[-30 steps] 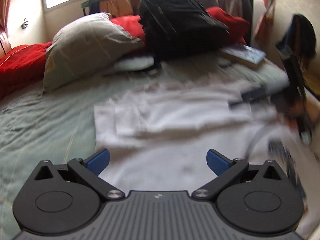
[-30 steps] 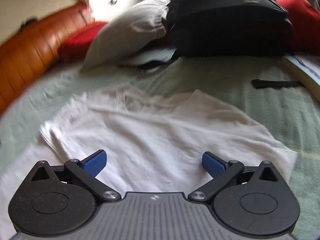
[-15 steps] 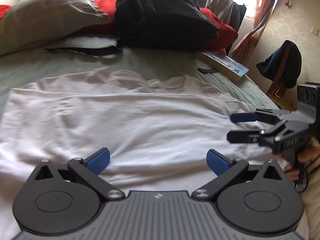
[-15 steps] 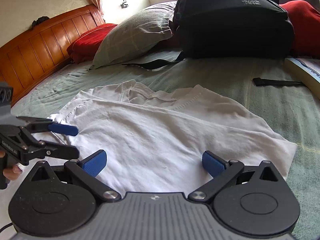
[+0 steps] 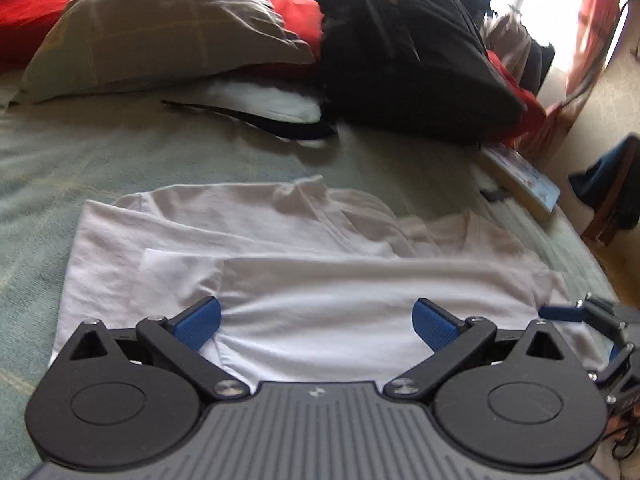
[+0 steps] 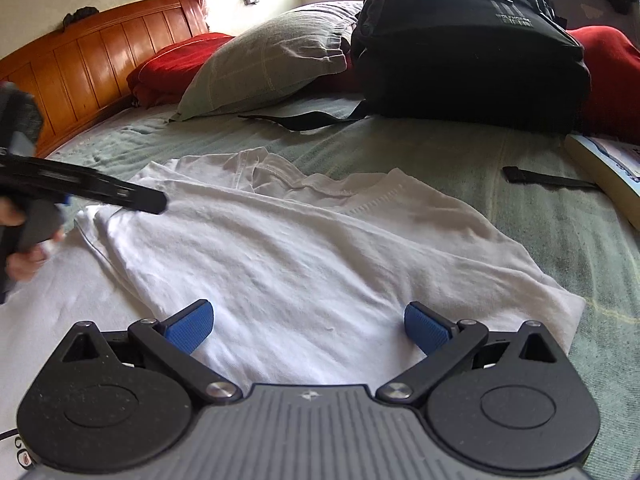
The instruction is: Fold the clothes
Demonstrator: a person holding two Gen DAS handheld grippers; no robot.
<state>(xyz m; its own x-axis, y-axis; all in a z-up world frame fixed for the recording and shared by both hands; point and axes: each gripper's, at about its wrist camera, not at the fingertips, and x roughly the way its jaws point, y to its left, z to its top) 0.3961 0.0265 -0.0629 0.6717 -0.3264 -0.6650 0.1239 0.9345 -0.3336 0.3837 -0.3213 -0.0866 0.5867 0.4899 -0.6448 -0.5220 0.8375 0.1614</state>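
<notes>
Shirt [image 5: 320, 320] under both open tongs [image 5: 316, 320]

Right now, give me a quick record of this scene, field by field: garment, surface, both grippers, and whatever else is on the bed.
garment: white shirt, spread out, partly folded
surface: green bedspread
left gripper: open, over the shirt, holding nothing
right gripper: open, over the shirt, holding nothing
behind shirt: grey pillow, black backpack, red cushions
right edge: book
</notes>
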